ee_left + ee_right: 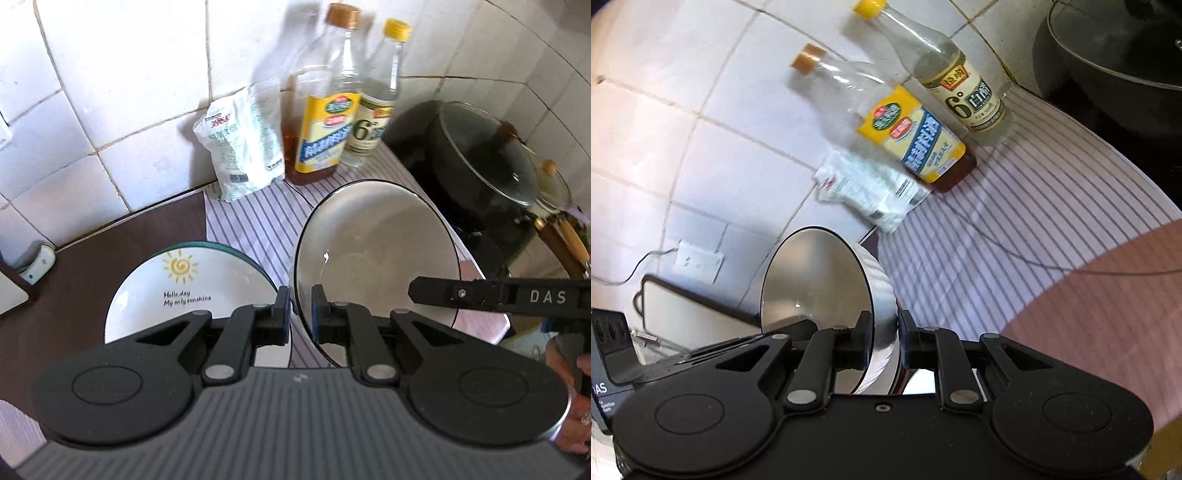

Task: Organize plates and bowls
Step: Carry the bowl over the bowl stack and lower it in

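Claws clamp rims: left claw (300, 314) tilts plate (376, 251) steeply, right claw (884, 341) holds bowl (827, 295) on edge.

The right hand-held gripper (884, 334) pinches the wall of a shiny metal bowl (827, 280), one finger inside and one outside. The bowl is tipped up on its side. Beyond the gripper, a striped cloth (1015, 221) covers the tabletop. Past it stand two bottles (919, 144) and a white bag (871, 192) by the tiled wall (683, 129).

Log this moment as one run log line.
left tool: shut on plate rim | right tool: shut on steel bowl | sun plate: on counter
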